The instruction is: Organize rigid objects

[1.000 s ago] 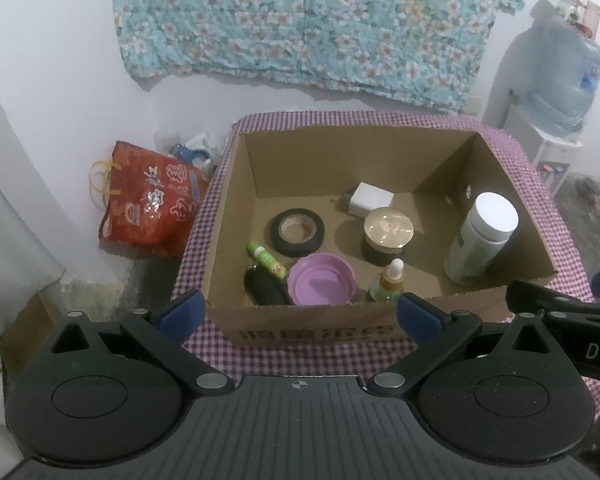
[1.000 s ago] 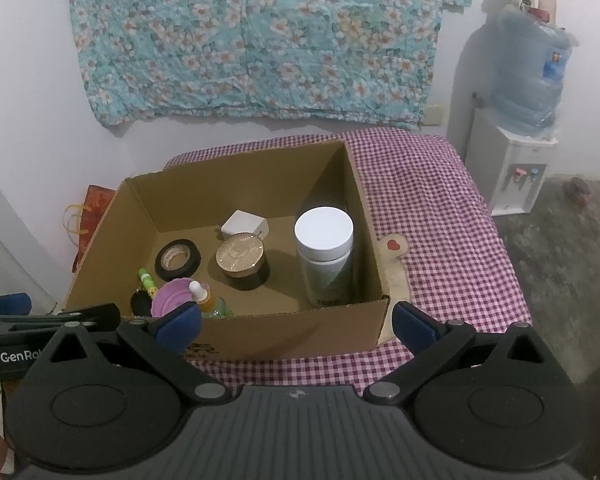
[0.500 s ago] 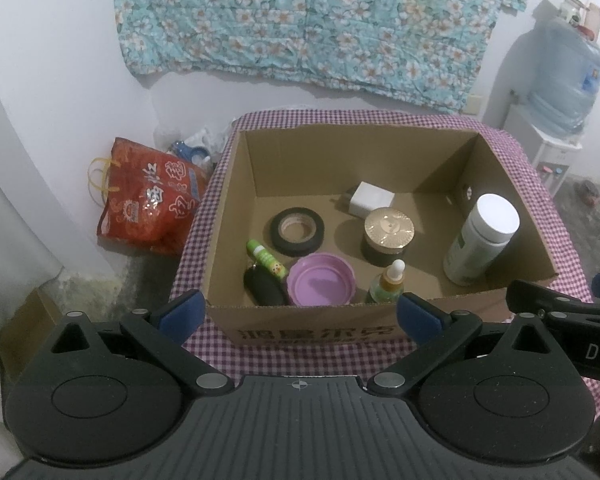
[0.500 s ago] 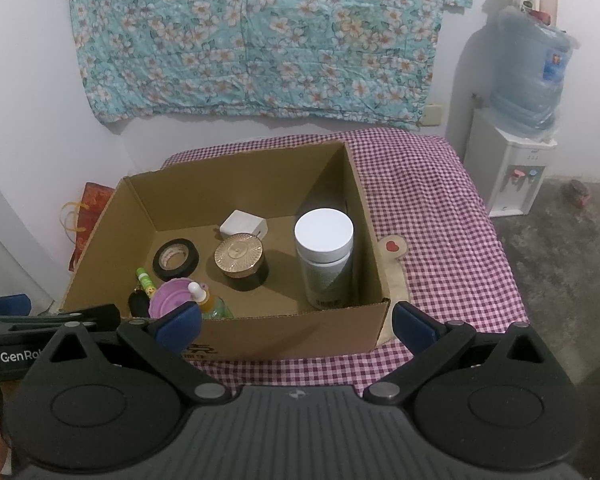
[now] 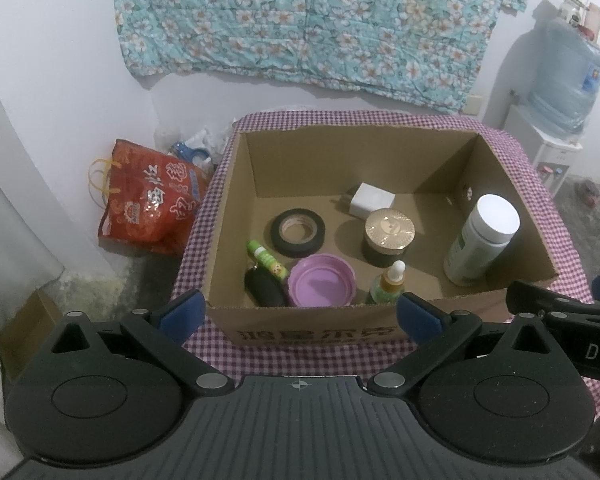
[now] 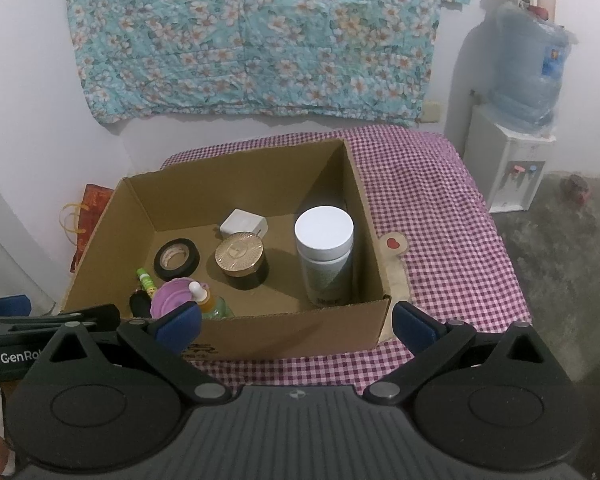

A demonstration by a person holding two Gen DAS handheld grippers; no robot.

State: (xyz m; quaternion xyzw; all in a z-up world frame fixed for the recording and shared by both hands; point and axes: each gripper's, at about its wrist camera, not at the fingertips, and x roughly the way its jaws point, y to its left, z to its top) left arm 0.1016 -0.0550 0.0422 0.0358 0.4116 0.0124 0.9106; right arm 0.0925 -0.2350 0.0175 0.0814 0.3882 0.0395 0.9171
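Observation:
An open cardboard box (image 5: 380, 330) (image 6: 300, 332) stands on a purple checked tablecloth (image 6: 440, 208). Inside lie a black tape roll (image 5: 297, 233) (image 6: 177, 259), a white adapter (image 5: 371, 200), a gold-lidded jar (image 5: 389, 236) (image 6: 241, 257), a tall white-capped bottle (image 5: 480, 240) (image 6: 326, 258), a purple lid (image 5: 321, 287) (image 6: 171, 297), a green dropper bottle (image 5: 389, 288), a green tube (image 5: 266, 259) and a black item (image 5: 263, 293). My left gripper (image 5: 298, 316) is open and empty, held before the box's front wall. My right gripper (image 6: 296, 322) is likewise open and empty.
A red printed bag (image 5: 150, 200) sits on the floor left of the table. A water dispenser (image 6: 516, 160) with a blue bottle stands at the right wall. Floral cloth (image 5: 316, 20) hangs behind. A small heart-marked tag (image 6: 394, 243) lies right of the box.
Both views have shifted only very slightly; the box contents and both open grippers stay as they were.

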